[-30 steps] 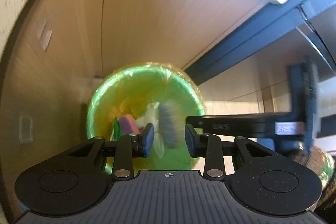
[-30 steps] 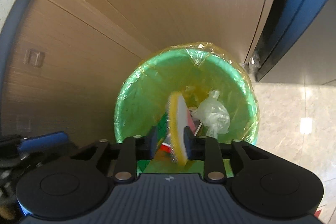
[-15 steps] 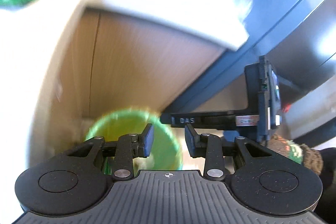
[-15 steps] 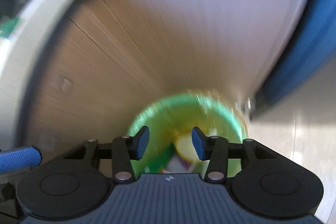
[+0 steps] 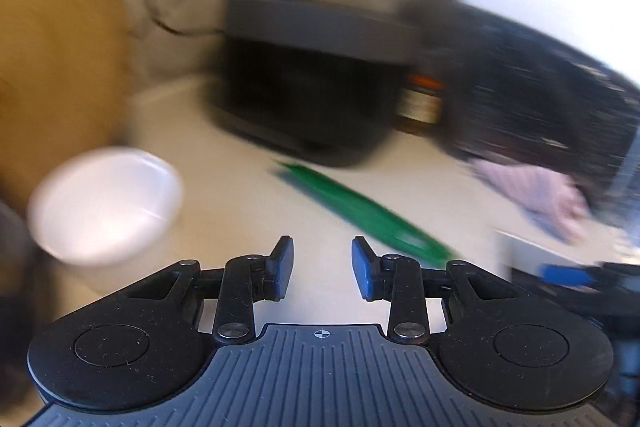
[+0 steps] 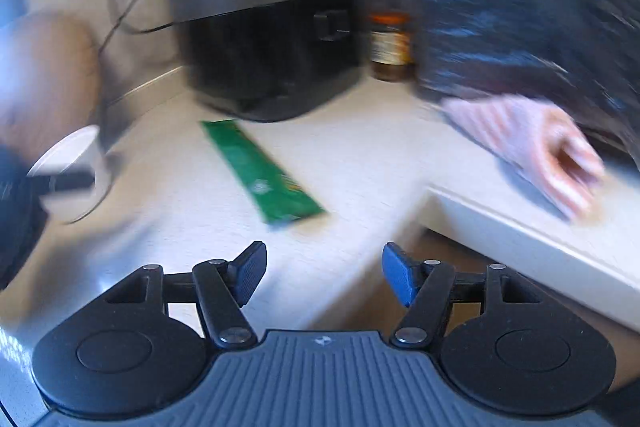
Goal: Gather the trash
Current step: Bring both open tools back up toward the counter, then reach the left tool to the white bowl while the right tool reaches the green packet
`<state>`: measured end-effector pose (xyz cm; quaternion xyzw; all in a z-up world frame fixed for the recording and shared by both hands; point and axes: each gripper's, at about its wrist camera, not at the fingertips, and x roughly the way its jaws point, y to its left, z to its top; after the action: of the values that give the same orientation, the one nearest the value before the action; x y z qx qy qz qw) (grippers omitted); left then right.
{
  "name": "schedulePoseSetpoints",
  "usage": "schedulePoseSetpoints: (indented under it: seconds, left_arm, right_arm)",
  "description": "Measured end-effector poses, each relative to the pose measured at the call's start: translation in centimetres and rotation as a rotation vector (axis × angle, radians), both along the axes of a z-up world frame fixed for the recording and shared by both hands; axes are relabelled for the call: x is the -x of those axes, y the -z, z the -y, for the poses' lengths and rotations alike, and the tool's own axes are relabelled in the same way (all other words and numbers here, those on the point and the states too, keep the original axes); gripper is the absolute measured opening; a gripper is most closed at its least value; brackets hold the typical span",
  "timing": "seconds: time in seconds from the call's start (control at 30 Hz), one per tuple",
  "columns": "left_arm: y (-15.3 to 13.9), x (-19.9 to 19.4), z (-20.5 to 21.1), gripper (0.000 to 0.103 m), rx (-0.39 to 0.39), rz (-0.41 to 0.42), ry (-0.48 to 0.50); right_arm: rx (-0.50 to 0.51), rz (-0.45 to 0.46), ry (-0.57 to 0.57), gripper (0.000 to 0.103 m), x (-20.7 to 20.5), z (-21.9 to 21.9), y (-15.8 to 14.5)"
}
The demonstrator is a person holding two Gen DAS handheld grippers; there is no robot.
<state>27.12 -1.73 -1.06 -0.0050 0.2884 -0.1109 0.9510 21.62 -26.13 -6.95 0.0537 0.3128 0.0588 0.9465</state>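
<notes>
The green wrapper [image 6: 262, 173] lay flat on the pale counter [image 6: 360, 163], slanting away from me, its far end just short of the black cooker [image 6: 272, 55]. My right view showed its printed face and squared near end clearly; in my left view the same wrapper [image 5: 372, 215] was only a thin green streak, seen edge-on and smeared by blur.

My right gripper [image 6: 324, 273] was spread wide with nothing between its blue pads, the wrapper ahead and slightly to the left of the gap. My left gripper [image 5: 322, 269] stood parted more narrowly, also holding nothing, with the wrapper running off ahead to its right.

Only my left view gave a full look at the white cup [image 5: 106, 205], close on the left and well apart from the wrapper; in the right view it was a pale rim [image 6: 66, 155] partly hidden by my other tool. The right view showed the counter's front edge [image 6: 532, 227] running across the right side, with a pink striped cloth [image 6: 528, 139] lying near it below a dark bulky shape [image 6: 520, 7] too blurred to name. A brown jar [image 6: 390, 45] stood between that shape and the cooker. Bare counter lay open between my pads and the wrapper in both views.
</notes>
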Motion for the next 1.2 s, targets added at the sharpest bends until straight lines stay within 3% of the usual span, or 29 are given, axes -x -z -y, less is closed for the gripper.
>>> schedulePoseSetpoints:
  seconds: [0.13, 0.23, 0.33, 0.47, 0.63, 0.8, 1.03, 1.2]
  left_arm:
    - [-0.8, -3.1, -2.5, 0.036, -0.046, 0.020, -0.088]
    - [-0.2, -5.5, -2.7, 0.036, -0.122, -0.031, -0.093]
    - [0.9, -6.9, -3.1, 0.036, -0.135, -0.069, -0.096]
    - [2.2, -7.6, -3.3, 0.036, -0.198, -0.053, -0.104]
    - [2.2, -8.5, -3.8, 0.036, -0.183, -0.029, -0.153]
    - [0.9, -7.1, -4.5, 0.036, -0.147, 0.038, -0.158]
    - [2.7, -7.9, -5.4, 0.036, -0.234, -0.090, -0.188]
    - [4.0, -8.3, -6.3, 0.036, -0.190, -0.154, -0.213]
  right_arm:
    - [0.007, -0.036, -0.104, 0.065, -1.2, -2.3, -0.2]
    - [0.034, -0.078, -0.139, 0.065, -1.8, -3.6, 0.3]
    - [0.054, -0.098, -0.164, 0.067, -2.4, -3.8, 0.8]
    - [0.125, -0.089, -0.162, 0.086, -2.5, -4.9, 0.3]
    - [0.179, -0.041, -0.168, 0.086, -3.1, -4.6, 0.1]
    - [0.127, -0.025, -0.185, 0.086, -3.2, -3.2, 0.1]
    - [0.059, -0.027, -0.214, 0.086, -3.9, -3.6, 1.4]
    - [0.034, -0.037, -0.224, 0.086, -4.3, -4.3, 2.1]
